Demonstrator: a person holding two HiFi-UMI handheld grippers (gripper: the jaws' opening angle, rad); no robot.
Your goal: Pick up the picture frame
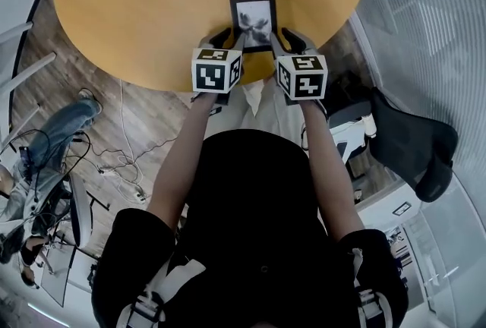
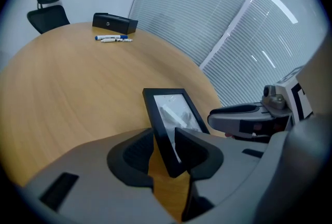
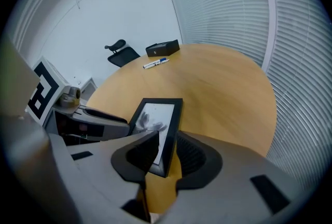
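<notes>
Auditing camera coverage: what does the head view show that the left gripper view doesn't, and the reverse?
Head view only: the person's arms, both marker cubes, and cables on the floor.

Left gripper view only: two pens and a black box at the far side, plus the jaws of the left gripper standing apart around a corner of the picture frame.

Both: the frame lying on the round wooden table, with the right gripper at its other side.

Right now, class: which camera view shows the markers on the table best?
The left gripper view: the markers lie clear beside the black box. The right gripper view shows them smaller; the head view leaves them out.
</notes>
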